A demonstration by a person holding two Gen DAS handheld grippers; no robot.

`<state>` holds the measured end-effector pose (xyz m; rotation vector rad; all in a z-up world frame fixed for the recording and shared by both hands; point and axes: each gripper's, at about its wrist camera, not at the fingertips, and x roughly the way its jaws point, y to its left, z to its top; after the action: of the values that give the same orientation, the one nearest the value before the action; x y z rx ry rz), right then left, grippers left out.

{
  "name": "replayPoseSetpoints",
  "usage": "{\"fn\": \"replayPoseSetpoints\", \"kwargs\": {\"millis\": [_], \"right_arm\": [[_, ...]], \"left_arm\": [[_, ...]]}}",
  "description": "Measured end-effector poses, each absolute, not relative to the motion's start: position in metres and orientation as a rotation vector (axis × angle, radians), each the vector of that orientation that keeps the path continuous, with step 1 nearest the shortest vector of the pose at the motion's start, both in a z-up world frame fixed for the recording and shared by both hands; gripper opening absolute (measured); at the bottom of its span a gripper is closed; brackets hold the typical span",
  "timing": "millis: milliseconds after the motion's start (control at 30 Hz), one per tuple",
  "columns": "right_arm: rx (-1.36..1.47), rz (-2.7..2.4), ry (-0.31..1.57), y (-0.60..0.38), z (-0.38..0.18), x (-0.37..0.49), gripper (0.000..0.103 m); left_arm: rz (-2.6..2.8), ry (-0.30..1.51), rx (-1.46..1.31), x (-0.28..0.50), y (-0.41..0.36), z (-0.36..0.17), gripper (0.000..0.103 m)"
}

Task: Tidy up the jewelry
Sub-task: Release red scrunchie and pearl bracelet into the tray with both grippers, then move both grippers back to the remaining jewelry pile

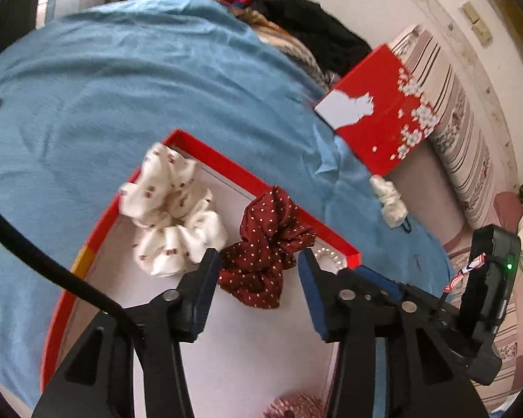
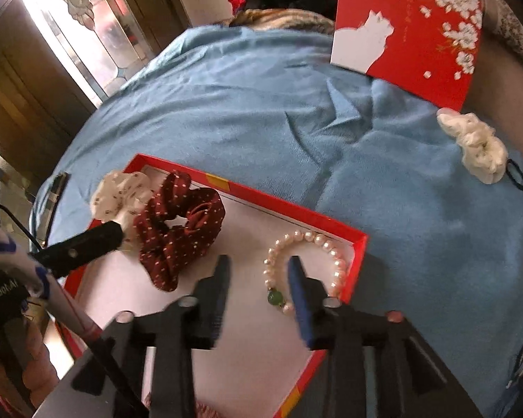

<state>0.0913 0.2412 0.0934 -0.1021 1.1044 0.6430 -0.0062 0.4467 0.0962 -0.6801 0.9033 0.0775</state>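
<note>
Fingers [image 2: 298, 289] straddle pearl bracelet [image 2: 331, 250], not gripping.

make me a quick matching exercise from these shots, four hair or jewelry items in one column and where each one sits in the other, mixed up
Column one:
1. dark red dotted scrunchie
2. pearl bracelet
3. plain white scrunchie
4. black hair tie

Column two:
A. on the blue blanket, near the red lid
B. in the near right corner of the red tray
C. on the blanket, just right of the plain white scrunchie
D. in the tray, beside the white patterned scrunchie

Pairs: 1-D, 2-B, 3-A, 4-C
</note>
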Motion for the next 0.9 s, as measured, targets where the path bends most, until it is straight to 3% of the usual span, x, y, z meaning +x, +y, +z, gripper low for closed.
{"fn": "replayPoseSetpoints", "kwargs": {"millis": [267,500,733,900], "right_arm": [[-0.106,0.604,1.026,0.166,0.135,0.059,0.049],[-0.055,0.425,1.004,0.020,0.137,0.018,0.053],[0.147,0.142,1.017,-0.155,0.117,-0.010,0.053],[0.263,0.037,1.016,-0.224,0.095,-0.028,0.053]], "left_arm": [[0.176,0.849,-0.576,-0.052,0.423,0.142,0.055],[0.149,0.864,-0.429,-0.079,0.356,0.166,0.066],[0.010,0.938,-0.278,-0.067,0.255,0.159,0.067],[-0.115,1.004,-0.228,-0.051,0.176,0.143,0.067]]}}
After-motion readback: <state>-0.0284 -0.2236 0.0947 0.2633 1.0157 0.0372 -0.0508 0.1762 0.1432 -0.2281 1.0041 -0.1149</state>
